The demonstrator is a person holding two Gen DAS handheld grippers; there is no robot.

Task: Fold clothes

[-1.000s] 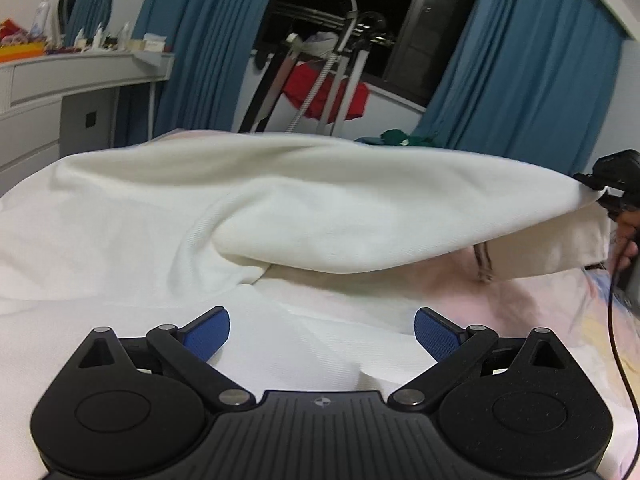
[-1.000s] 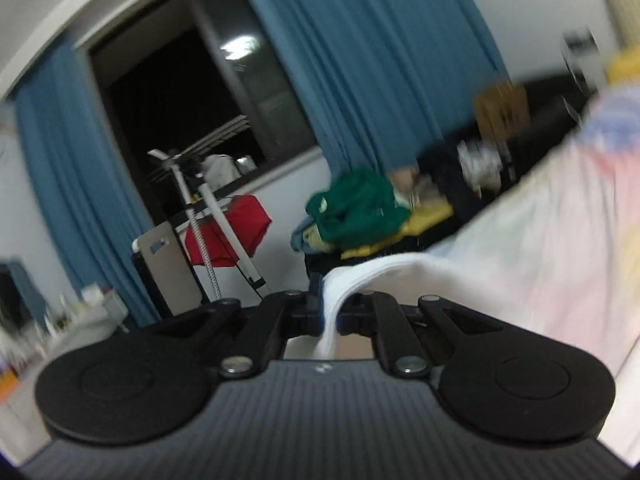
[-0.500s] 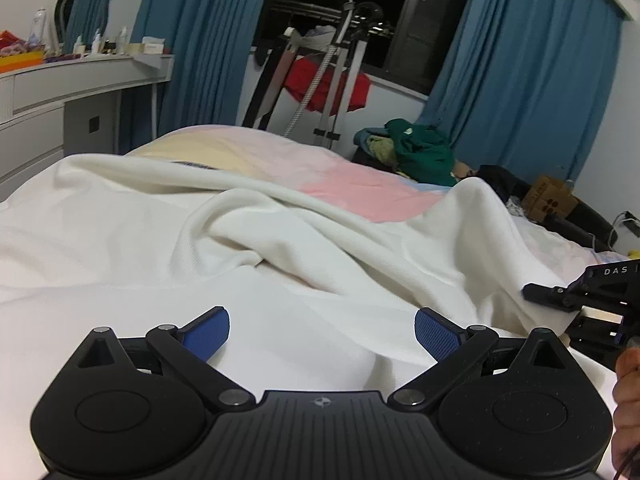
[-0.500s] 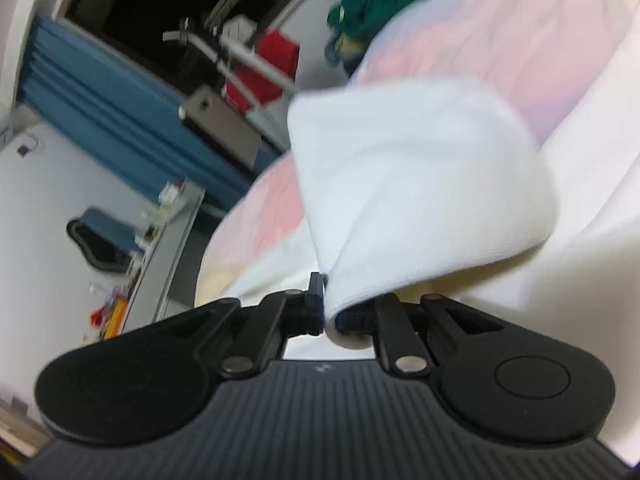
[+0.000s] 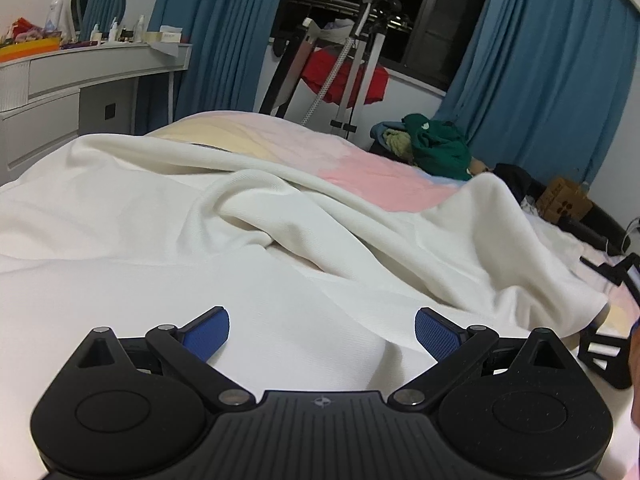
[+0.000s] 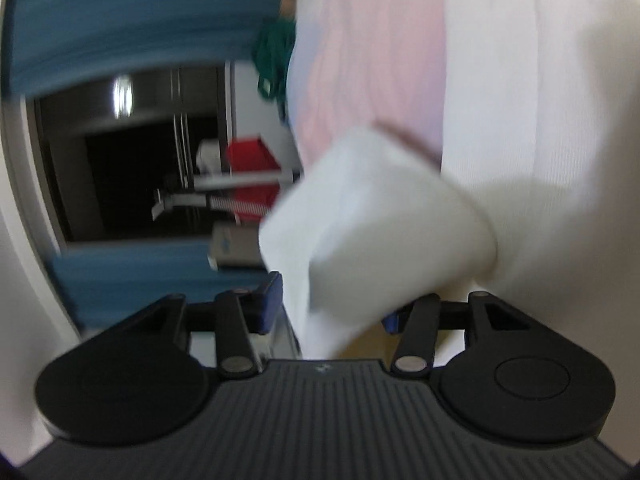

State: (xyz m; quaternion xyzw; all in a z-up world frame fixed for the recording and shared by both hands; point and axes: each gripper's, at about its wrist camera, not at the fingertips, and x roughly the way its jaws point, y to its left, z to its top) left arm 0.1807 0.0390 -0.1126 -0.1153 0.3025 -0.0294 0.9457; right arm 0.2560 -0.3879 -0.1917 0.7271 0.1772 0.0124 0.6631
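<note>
A large cream-white garment (image 5: 280, 240) lies rumpled across the bed, with a fold running from the centre to the right. My left gripper (image 5: 322, 328) hovers low over its near part, open, with nothing between the blue pads (image 5: 208, 336). In the blurred, tilted right wrist view, my right gripper (image 6: 332, 308) has its jaws spread apart. A folded corner of the white garment (image 6: 380, 216) still sits loosely between them. The right gripper's black frame (image 5: 604, 348) shows at the right edge of the left wrist view, next to the garment's edge.
The pink and yellow bed sheet (image 5: 380, 164) shows beyond the garment. A white dresser (image 5: 80, 76) stands at the left. Behind the bed are a drying rack with red cloth (image 5: 352, 76), a green clothes pile (image 5: 436, 144), a cardboard box (image 5: 564, 200) and blue curtains (image 5: 540, 60).
The right gripper carried the lifted garment edge across and down onto the bed, then spread its jaws. The garment now lies folded over. The left gripper stayed still and open.
</note>
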